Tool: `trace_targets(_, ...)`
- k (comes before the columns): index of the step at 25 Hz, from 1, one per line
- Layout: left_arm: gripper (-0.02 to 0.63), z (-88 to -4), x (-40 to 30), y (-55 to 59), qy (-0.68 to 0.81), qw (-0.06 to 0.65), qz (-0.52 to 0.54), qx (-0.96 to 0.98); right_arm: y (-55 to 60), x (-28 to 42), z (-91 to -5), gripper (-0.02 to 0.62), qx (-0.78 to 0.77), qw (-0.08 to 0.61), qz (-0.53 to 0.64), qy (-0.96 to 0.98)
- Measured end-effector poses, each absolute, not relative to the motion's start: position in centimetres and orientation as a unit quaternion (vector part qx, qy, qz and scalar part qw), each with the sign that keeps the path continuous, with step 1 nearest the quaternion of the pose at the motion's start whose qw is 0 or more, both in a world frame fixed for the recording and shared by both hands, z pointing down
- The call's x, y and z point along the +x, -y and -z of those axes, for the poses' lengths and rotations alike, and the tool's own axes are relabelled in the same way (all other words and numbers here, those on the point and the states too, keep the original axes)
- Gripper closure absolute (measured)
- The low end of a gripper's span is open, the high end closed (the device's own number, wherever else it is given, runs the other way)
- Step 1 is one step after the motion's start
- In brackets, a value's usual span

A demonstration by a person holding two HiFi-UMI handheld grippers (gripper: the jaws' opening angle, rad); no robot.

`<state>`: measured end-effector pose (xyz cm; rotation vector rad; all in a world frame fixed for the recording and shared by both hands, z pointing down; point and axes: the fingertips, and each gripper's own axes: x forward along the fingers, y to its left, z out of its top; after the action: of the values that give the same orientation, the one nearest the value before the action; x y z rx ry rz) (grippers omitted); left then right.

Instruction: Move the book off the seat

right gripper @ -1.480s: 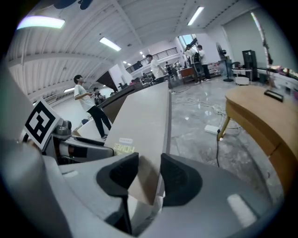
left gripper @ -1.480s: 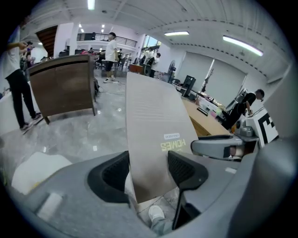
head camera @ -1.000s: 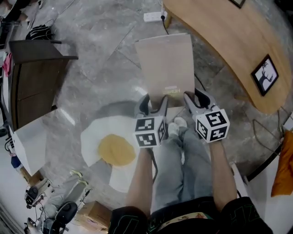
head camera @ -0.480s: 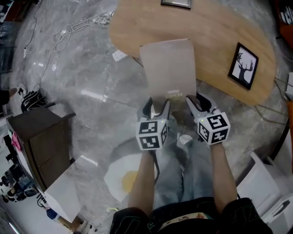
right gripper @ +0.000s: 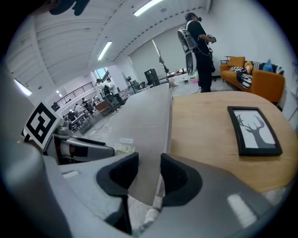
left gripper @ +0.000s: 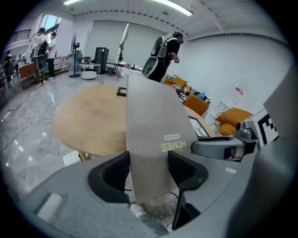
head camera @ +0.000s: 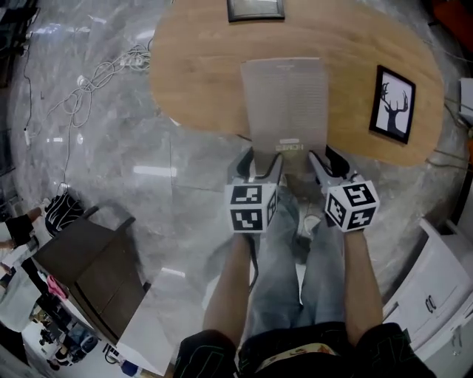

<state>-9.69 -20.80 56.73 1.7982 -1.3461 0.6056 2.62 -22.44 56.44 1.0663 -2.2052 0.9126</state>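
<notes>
Clamped on the near left corner of the book (head camera: pixel 284 100) with the left gripper (head camera: pixel 261 164), one jaw on each face, pads pressed to the cover. Same on the near right corner with the right gripper (head camera: pixel 325 162), jaws closed on the cover just beside the right edge. Held side by side, marker cubes (head camera: pixel 250 208) toward the person, both pointing forward and down.

Carried between the two, grey cover up, a little print near the gripped end. Near end out past the near edge of the desk (head camera: pixel 199 81), far end over its middle. Touching the desk or clear of it: cannot tell.

On the desk near the right end, a black-framed deer picture (head camera: pixel 392 103), lying flat, well apart from the book. At the far edge, another frame (head camera: pixel 255 9), partly cut off.

Below the grippers, legs (head camera: pixel 284 258) in jeans and a pale shoe (head camera: pixel 309 221) on the grey marble floor (head camera: pixel 111 170). Off to the left on the floor, loose cables (head camera: pixel 96 81) and a dark cabinet (head camera: pixel 96 269).
</notes>
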Motion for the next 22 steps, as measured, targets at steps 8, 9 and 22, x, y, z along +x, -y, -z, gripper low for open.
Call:
trace_targets(8,0.333,-58.1,-6.6,26.3,0.480,0.396,-0.259,0.738,26.4,5.8,-57.6,0.442,0.447,0.254,-0.361,0.778)
trace_targets(9,0.333,-58.3,-6.0,27.1,0.475,0.396,-0.262,0.741,27.0,6.4,-57.9,0.442,0.452,0.253,-0.364,0.774)
trace_targets(22,0.331,-61.1,-1.8,36.2,0.458,0.416,-0.277,0.735,35.4,10.5,-61.0,0.437,0.457,0.250,-0.405,0.751)
